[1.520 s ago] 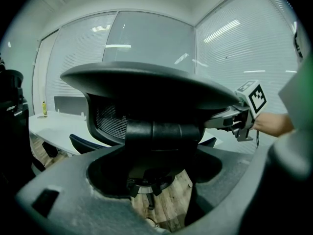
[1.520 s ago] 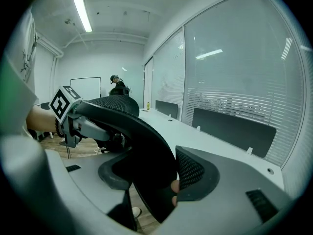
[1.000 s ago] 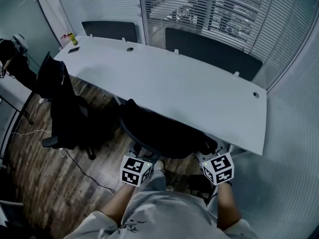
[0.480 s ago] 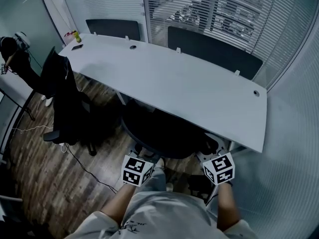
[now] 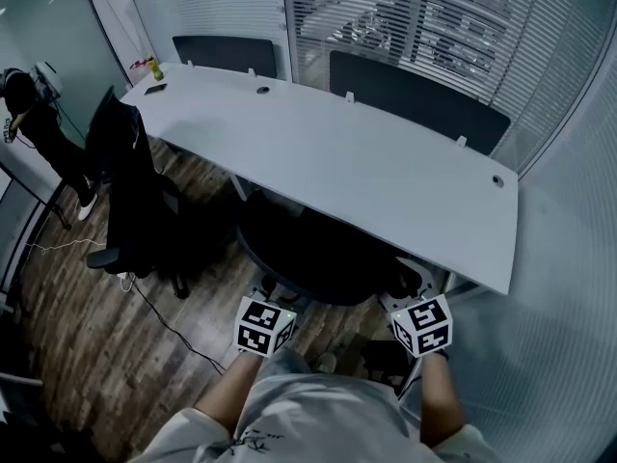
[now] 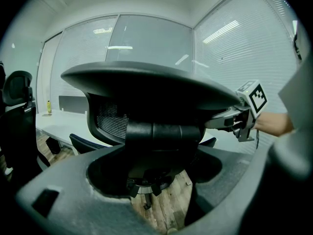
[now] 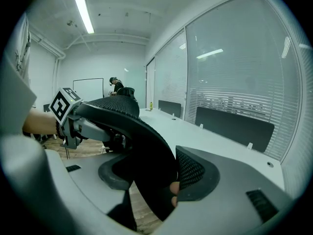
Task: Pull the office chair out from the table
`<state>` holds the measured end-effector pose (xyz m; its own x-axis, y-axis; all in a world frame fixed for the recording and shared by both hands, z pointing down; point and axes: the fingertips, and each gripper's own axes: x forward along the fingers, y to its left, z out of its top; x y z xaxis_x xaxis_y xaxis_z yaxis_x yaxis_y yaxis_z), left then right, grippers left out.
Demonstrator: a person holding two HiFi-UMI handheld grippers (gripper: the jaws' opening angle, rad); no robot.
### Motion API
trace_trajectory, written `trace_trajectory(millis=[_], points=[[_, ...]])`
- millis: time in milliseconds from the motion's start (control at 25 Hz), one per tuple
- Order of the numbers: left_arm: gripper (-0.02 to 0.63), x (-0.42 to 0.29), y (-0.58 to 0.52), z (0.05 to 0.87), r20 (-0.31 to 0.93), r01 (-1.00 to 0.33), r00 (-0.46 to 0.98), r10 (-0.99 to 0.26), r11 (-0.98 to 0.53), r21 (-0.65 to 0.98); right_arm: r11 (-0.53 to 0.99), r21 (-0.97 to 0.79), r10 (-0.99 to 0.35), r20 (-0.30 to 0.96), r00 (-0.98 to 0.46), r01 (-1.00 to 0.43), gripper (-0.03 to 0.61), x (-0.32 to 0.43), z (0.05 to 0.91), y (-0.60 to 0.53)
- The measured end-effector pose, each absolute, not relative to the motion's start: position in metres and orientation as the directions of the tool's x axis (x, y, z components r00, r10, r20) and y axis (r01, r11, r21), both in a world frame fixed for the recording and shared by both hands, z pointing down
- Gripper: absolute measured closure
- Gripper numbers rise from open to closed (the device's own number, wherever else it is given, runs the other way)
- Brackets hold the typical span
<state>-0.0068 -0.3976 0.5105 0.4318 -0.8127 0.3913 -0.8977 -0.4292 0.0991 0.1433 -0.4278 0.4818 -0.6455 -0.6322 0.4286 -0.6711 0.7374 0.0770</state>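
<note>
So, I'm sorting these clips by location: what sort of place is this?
Probably an office meeting room: a long white table, an office chair tucked under it, and slatted blinds across the back.

Tally: office chair (image 5: 318, 258) (image 5: 104, 257) 2; table (image 5: 386, 172) 1; gripper (image 5: 278, 295) (image 5: 393, 297) 2; dark panel (image 5: 224, 56) (image 5: 415, 99) 2; yellow bottle (image 5: 151, 68) 1; person (image 5: 34, 114) 1.

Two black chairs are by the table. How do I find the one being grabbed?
Find the long white table. The office chair is tucked in at its near long edge, in front of the person. The other chair by the left end has dark clothes draped over it; this one is bare, with the left gripper and right gripper on its back.
</note>
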Motion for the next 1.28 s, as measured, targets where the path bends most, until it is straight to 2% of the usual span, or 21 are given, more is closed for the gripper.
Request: trace_trajectory(millis=[1280], points=[[0.281,-0.048,-0.318,0.510,0.403,-0.875,0.469,-0.786,-0.475,0.092,0.702,0.072,-0.659,0.442,-0.609,-0.708,0.364,0.102,0.481,-0.345]])
